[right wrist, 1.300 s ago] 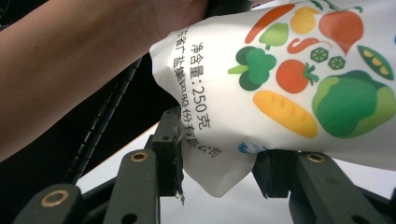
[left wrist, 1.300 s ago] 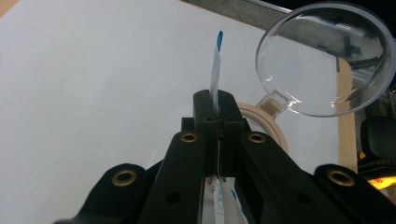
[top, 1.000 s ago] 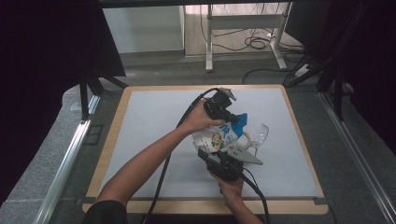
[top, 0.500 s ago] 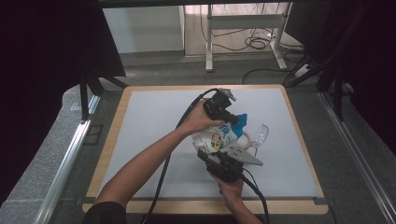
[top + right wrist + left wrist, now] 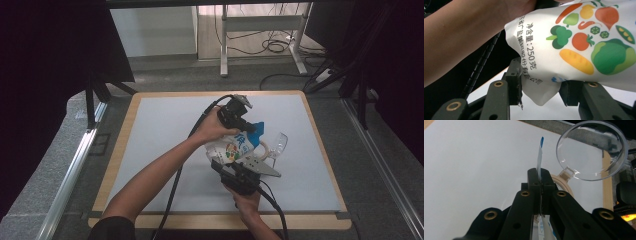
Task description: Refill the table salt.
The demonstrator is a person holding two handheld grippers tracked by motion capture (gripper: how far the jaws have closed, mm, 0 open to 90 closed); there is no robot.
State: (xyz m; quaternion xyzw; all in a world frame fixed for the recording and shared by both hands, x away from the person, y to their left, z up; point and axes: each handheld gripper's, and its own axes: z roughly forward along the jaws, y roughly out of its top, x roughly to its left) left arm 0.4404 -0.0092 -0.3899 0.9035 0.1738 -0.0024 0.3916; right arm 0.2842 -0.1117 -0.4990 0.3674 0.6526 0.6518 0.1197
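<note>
Pouch (image 5: 235,147) of white plastic, printed with bright vegetables, hangs above the middle of the white worktop (image 5: 150,130), held at both ends. Starting at the left of the high view, the person's left forearm reaches in across the worktop to the left tongs (image 5: 248,126), whose jaws are pressed fully together on the pouch's thin blue top edge; in the left gripper view that flat edge stands up from between the closed jaws (image 5: 539,157). Just beyond it lies a clear round lid (image 5: 592,150) hinged to a pale ring. Nearer the person, the right tongs (image 5: 239,167) point up from below, jaws partly closed and clamped on the pouch's lower corner (image 5: 541,92), one pad on each side. To the right, the clear lid (image 5: 280,144) rests on the worktop beside the pouch.
</note>
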